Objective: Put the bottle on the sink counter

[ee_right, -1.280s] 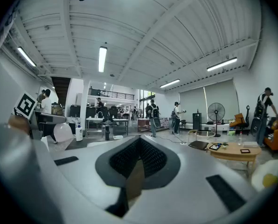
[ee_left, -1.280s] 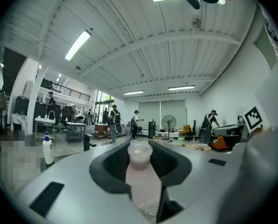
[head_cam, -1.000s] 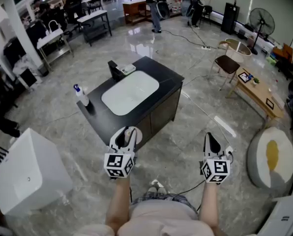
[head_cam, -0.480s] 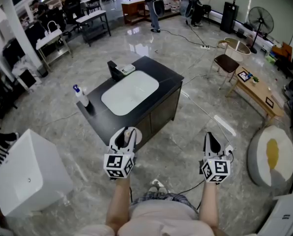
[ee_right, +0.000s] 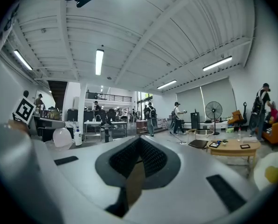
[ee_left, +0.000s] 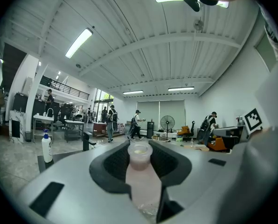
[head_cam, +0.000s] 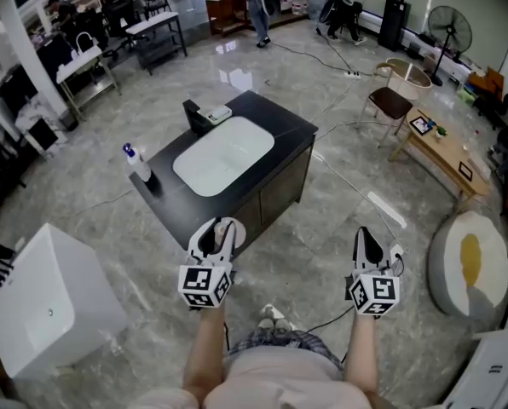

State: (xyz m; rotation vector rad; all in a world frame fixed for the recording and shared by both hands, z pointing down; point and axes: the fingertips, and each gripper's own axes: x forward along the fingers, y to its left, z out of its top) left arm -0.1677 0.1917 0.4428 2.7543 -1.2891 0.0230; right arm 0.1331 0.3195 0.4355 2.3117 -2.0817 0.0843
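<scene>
A clear, pale bottle (ee_left: 141, 178) with a white cap stands upright between the jaws of my left gripper (ee_left: 141, 164), which is shut on it. In the head view that gripper (head_cam: 217, 235) hovers over the floor just short of the near corner of the black sink counter (head_cam: 281, 131). The bottle's cap (head_cam: 224, 226) pokes up between the jaws. My right gripper (head_cam: 366, 239) is held level with it, further right over the floor. Its jaws (ee_right: 138, 158) are shut and hold nothing.
The counter holds a white basin (head_cam: 224, 154), a black faucet (head_cam: 193, 116) and a white spray bottle (head_cam: 137, 164) at its left corner. A white box (head_cam: 45, 301) stands at the left. A chair (head_cam: 393, 105), a wooden table (head_cam: 441, 156) and a round cushion (head_cam: 469, 271) are at the right.
The whole view has shifted slightly, with the counter sliding a little up and left in the picture. Both grippers keep the same pose, and the bottle stays gripped.
</scene>
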